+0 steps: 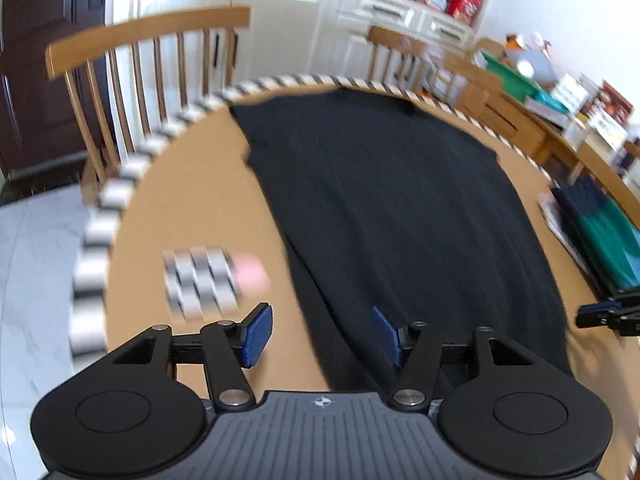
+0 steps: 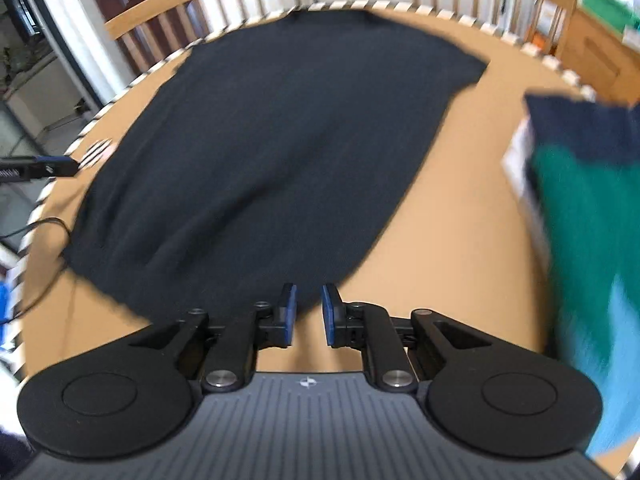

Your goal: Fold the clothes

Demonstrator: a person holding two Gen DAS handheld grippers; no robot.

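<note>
A black T-shirt lies spread flat on a round tan table, collar at the far edge. It also shows in the right wrist view. My left gripper is open and empty, hovering above the shirt's near left edge. My right gripper is open with a narrow gap and empty, just over the shirt's near hem. The right gripper's tip shows in the left wrist view, and the left gripper's tip shows in the right wrist view.
A pile of folded clothes, navy, green and light blue, sits on the table's right side. A checkered marker with a pink patch lies on the left. Wooden chairs stand behind the table. A cable trails at the left edge.
</note>
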